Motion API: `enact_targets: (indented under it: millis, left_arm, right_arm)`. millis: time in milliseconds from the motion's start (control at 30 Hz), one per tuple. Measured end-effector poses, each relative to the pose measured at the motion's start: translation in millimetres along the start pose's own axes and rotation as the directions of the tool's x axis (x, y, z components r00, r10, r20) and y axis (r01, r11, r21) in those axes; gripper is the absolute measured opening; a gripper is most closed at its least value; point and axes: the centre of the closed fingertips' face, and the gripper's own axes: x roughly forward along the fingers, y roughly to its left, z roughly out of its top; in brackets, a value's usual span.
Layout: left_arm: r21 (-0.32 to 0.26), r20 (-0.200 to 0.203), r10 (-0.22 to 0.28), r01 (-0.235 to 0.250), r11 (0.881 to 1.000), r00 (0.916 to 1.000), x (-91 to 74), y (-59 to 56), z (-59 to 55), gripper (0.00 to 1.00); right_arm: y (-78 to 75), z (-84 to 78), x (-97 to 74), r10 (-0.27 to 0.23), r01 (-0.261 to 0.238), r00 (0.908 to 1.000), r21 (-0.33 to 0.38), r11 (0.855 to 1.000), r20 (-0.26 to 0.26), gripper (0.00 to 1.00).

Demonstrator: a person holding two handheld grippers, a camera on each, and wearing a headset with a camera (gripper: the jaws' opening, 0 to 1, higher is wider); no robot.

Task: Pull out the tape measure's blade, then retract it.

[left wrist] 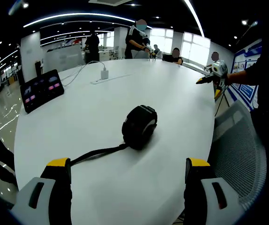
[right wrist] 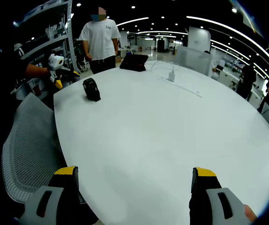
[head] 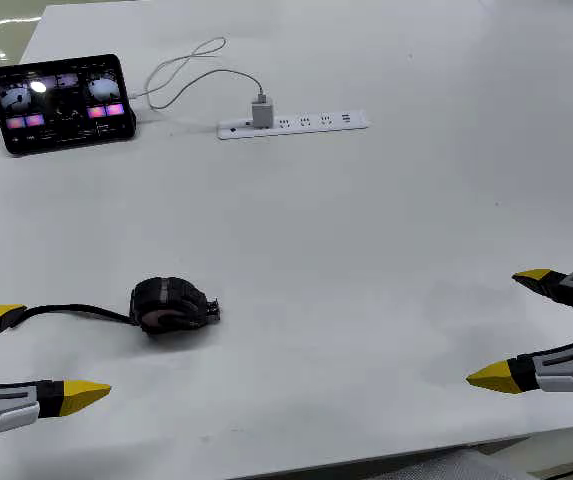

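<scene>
Nothing of the task appears done: the tape measure [head: 171,305] is seen near the tabletop's [head: 366,250] front-left edge, no blade drawn out. The left gripper [head: 48,350], beside its strap [head: 76,312], and the right gripper [head: 504,326] are held wide open, empty.

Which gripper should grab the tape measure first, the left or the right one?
Probably the left. The left gripper sits open just beside the tape measure, whose strap reaches toward it. The right gripper is far across the table.
</scene>
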Motion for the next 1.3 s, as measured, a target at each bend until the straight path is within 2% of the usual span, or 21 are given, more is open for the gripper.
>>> enact_targets:
  millis: [500, 533, 567, 600, 667, 767, 833, 967, 1100, 1300]
  left_arm:
    - [0.006, 0.002, -0.011, 0.011, 1.000, 0.9999, 0.2, 1.4, 1.6, 0.99]
    - [0.010, 0.005, -0.010, 0.010, 1.000, 0.9999, 0.2, 1.7, 2.1, 0.99]
    - [0.044, 0.034, -0.002, 0.000, 0.999, 0.9994, 0.5, 3.8, 7.5, 0.99]
    - [0.052, 0.053, -0.007, 0.004, 0.999, 0.9986, -0.1, 2.3, 11.1, 0.99]
    - [0.033, 0.039, -0.025, 0.024, 0.999, 0.9989, 0.3, -0.8, 10.2, 0.99]
    - [0.079, 0.051, -0.013, 0.009, 0.997, 0.9986, 1.5, 1.4, 14.2, 0.99]
    - [0.056, 0.054, -0.033, 0.030, 0.998, 0.9980, 1.9, -0.1, 15.7, 0.99]
    - [0.081, 0.047, -0.036, 0.032, 0.996, 0.9983, 4.5, 1.7, 16.3, 0.99]
    - [0.096, 0.048, -0.046, 0.041, 0.995, 0.9978, 9.1, 2.6, 21.7, 0.99]
    - [0.135, 0.017, -0.069, 0.066, 0.989, 0.9975, 17.2, 0.5, 27.3, 0.99]
  right_arm:
    - [0.8, -3.0, 0.4, 0.001, 0.000, 1.0000, 0.008, 1.000, -0.009, 0.99]
    - [0.8, -2.8, 0.6, 0.003, -0.003, 0.9999, 0.010, 1.000, -0.010, 0.99]
    - [0.8, -2.5, 1.0, 0.006, -0.006, 0.9999, 0.013, 1.000, -0.013, 0.99]
    - [1.0, -2.3, 1.2, 0.007, -0.007, 0.9998, 0.013, 1.000, -0.016, 0.99]
    - [0.1, -0.9, 0.9, 0.004, -0.004, 0.9999, 0.006, 1.000, -0.015, 0.99]
    - [-1.5, 2.2, 0.5, 0.002, -0.002, 1.0000, 0.004, 1.000, -0.007, 0.99]
    - [-2.1, 4.1, 0.9, 0.004, -0.004, 1.0000, -0.002, 1.000, -0.004, 0.99]
    - [-3.0, 10.8, 2.3, 0.007, -0.007, 1.0000, -0.009, 1.000, 0.000, 0.99]
    - [-4.0, 18.1, 6.5, 0.015, -0.015, 0.9999, -0.037, 0.999, -0.001, 0.99]
    - [-2.0, 32.1, 12.6, 0.036, -0.036, 0.9994, -0.056, 0.998, 0.001, 0.99]
